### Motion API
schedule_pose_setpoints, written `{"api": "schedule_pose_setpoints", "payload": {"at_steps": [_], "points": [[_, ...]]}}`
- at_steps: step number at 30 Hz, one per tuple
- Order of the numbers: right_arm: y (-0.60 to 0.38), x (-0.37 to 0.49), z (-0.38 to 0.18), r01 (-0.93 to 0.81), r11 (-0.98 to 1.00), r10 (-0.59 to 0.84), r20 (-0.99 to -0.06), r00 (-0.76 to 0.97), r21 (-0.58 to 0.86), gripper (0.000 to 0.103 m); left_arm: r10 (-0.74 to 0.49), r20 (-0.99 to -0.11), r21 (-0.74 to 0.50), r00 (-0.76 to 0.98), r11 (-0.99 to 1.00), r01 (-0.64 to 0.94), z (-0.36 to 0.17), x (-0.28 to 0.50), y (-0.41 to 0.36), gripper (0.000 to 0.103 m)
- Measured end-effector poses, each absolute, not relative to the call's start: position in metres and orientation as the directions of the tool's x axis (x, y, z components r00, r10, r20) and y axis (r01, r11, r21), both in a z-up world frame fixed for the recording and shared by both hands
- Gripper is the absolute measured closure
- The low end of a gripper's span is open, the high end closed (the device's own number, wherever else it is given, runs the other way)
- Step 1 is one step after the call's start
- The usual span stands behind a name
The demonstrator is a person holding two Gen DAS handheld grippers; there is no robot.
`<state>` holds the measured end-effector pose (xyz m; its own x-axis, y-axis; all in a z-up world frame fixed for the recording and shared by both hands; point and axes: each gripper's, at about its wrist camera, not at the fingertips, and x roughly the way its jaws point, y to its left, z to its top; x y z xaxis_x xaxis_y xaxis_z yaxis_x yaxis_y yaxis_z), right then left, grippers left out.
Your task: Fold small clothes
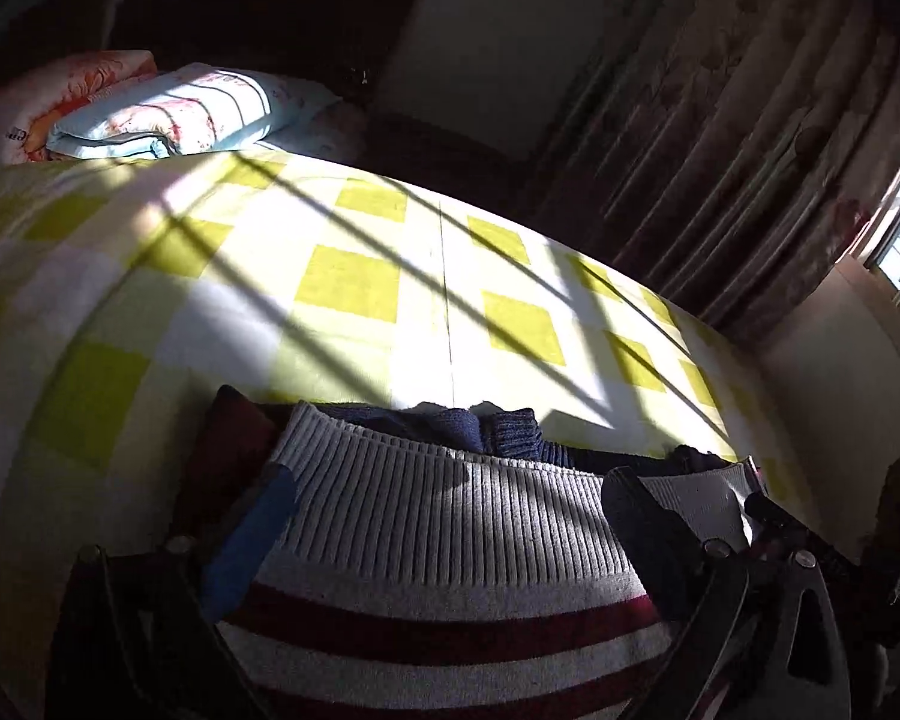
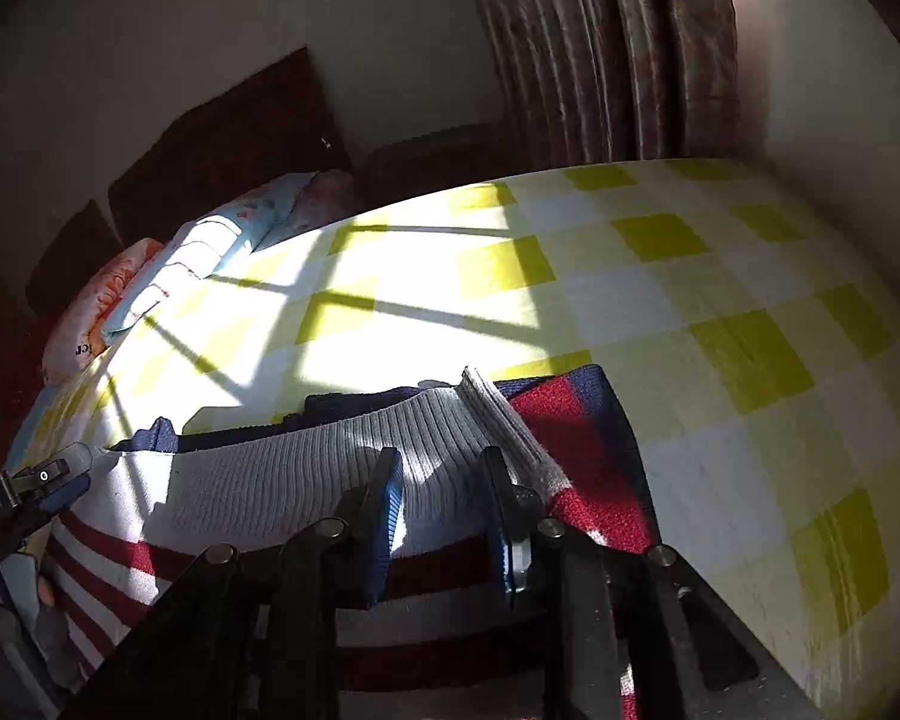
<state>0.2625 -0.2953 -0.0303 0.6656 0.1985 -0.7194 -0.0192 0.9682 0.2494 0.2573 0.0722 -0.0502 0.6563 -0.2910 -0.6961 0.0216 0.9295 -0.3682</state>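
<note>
A small knitted sweater [image 1: 450, 516] with a white ribbed hem, red and white stripes and navy parts lies on the bed at the near edge. It also shows in the right wrist view [image 2: 306, 480]. My left gripper [image 1: 450, 516] is wide open, its fingers [image 1: 252, 534] spread at either side of the ribbed hem. My right gripper [image 2: 444, 474] is open, its blue-padded fingers [image 2: 384, 516] resting over the hem near the sweater's right side. The left gripper [image 2: 42, 486] shows at the left edge of the right wrist view.
The bed has a yellow and white checked cover [image 1: 354, 282], crossed by sunlight and shadows. Folded quilts and pillows [image 1: 168, 114] lie at the head against a dark headboard [image 1: 258, 18]. Curtains [image 1: 720, 138] and a window hang beyond the far side.
</note>
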Motion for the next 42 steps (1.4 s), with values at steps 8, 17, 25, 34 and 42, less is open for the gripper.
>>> {"api": "schedule_pose_setpoints", "payload": {"at_steps": [8,17,25,34,42], "points": [[-0.29,0.254,-0.026,0.004,0.977,0.153,-0.706,0.691,0.215,0.075,-0.132,-0.691,-0.202,0.711,0.979,-0.015,-0.038,0.244,0.056,0.0],[-0.209,0.243,-0.02,-0.277,0.96,0.21,-0.725,0.656,0.028,0.074,0.013,-0.739,0.123,0.674,0.986,0.116,-0.046,0.232,-0.005,0.0],[-0.247,0.25,-0.029,-0.057,0.996,0.094,-0.72,0.688,0.075,0.076,-0.065,-0.796,-0.053,0.601,0.998,0.039,-0.057,0.247,0.026,0.0],[-0.27,0.251,-0.03,0.012,0.986,0.113,-0.713,0.692,0.168,0.073,-0.062,-0.797,-0.059,0.601,0.998,0.024,-0.057,0.247,0.028,0.0],[-0.235,0.225,-0.015,-0.168,0.98,0.191,-0.702,0.686,0.103,0.073,-0.125,-0.774,-0.079,0.621,0.992,0.102,-0.039,0.221,0.005,0.0]]}}
